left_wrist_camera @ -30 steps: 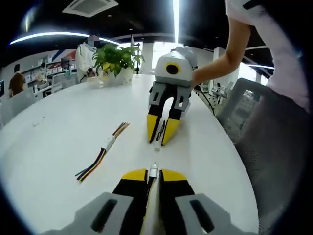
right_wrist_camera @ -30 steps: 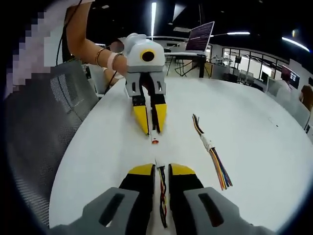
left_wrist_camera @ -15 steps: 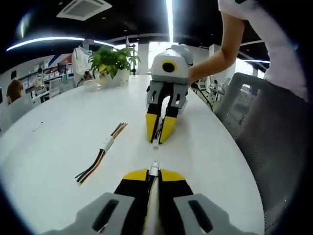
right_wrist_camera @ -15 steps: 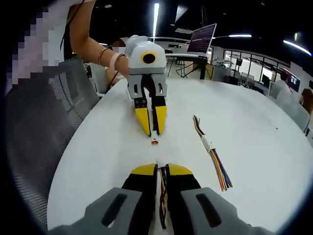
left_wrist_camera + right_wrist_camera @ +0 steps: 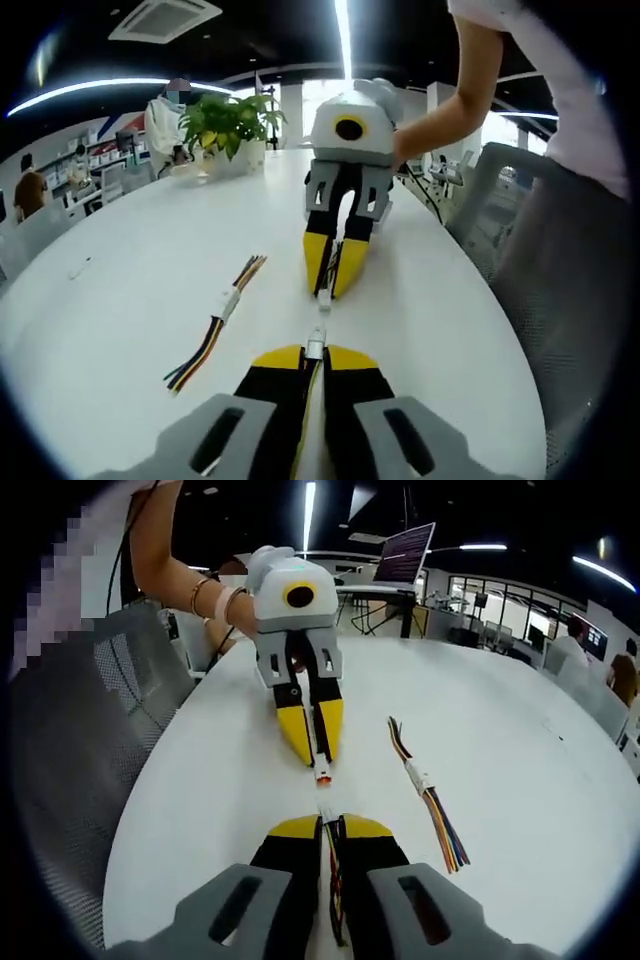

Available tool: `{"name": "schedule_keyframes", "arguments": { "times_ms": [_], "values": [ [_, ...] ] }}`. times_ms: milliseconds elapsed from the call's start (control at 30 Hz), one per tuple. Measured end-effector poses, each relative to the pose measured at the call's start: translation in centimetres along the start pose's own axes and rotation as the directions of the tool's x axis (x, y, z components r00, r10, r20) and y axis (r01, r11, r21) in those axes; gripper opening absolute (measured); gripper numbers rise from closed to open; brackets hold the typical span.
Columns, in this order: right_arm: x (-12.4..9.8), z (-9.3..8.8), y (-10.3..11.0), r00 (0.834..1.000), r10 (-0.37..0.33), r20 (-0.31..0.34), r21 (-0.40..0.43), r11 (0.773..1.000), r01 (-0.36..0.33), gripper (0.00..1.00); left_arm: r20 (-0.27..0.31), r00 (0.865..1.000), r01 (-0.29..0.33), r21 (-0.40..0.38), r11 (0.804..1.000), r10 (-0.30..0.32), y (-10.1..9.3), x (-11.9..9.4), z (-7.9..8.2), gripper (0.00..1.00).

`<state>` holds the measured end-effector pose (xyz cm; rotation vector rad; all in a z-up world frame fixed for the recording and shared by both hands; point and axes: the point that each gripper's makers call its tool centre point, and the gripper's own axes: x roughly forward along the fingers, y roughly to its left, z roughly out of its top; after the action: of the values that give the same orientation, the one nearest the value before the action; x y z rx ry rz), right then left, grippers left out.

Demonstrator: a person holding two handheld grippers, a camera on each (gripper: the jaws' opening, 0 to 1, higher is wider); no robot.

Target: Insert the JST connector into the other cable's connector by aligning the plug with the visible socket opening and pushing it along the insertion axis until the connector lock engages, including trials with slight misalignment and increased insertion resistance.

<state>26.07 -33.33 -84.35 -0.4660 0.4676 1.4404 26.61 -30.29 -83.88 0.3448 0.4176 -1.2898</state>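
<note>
In the left gripper view my left gripper (image 5: 313, 355) is shut on a cable whose small white connector (image 5: 315, 347) juts out past the yellow jaw tips. Facing it nose to nose is my right gripper (image 5: 331, 288), shut on the other cable, its white plug (image 5: 322, 303) pointing back at me. The right gripper view mirrors this: my right gripper (image 5: 329, 827) pinches twisted coloured wires ending in a white plug (image 5: 326, 811), and the left gripper (image 5: 318, 758) holds a connector (image 5: 322, 776) with an orange opening. A small gap separates the two connectors, roughly in line.
A spare bundle of coloured wires (image 5: 222, 311) with a white connector lies on the round white table (image 5: 120, 290), left of the grippers. A potted plant (image 5: 232, 125) stands at the far side. A grey mesh chair (image 5: 520, 210) sits by the table edge.
The two grippers have drawn closer together, so the gap between the facing connectors has narrowed. Both stay shut on their cables.
</note>
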Motion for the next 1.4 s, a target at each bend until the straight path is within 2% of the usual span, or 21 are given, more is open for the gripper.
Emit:
{"name": "schedule_keyframes", "arguments": {
  "times_ms": [100, 200, 500, 867, 1233, 1400],
  "values": [
    [-0.1, 0.3, -0.5, 1.0, -0.015, 0.014, 0.021, 1.0, 0.015, 0.02, -0.004, 1.0, -0.006, 0.013, 1.0, 0.006, 0.3, 0.0, 0.5, 0.01],
    [0.0, 0.3, -0.6, 1.0, -0.02, 0.017, 0.031, 0.999, 0.019, 0.02, -0.03, 1.0, -0.006, 0.018, 1.0, 0.006, 0.5, 0.2, 0.2, 0.01],
    [0.1, 0.3, -1.1, 0.999, -0.048, 0.024, 0.051, 0.998, 0.046, 0.02, -0.021, 1.0, 0.007, -0.003, 1.0, -0.007, 0.1, 0.5, 0.5, 0.01],
    [0.5, 0.6, -1.3, 0.997, -0.076, 0.032, 0.084, 0.994, 0.073, 0.02, -0.019, 1.0, -0.007, -0.016, 1.0, 0.007, 0.4, 0.5, 0.5, 0.01],
    [0.6, 1.0, -1.2, 0.996, -0.081, 0.035, 0.09, 0.993, 0.078, 0.02, -0.031, 0.999, -0.021, -0.012, 1.0, 0.02, 0.6, 0.6, 0.6, 0.01],
    [0.7, 1.0, -1.4, 0.996, -0.084, 0.04, 0.112, 0.991, 0.079, 0.02, -0.024, 0.999, -0.028, -0.007, 1.0, 0.028, 0.7, 0.5, 1.1, 0.01]
  ]
}}
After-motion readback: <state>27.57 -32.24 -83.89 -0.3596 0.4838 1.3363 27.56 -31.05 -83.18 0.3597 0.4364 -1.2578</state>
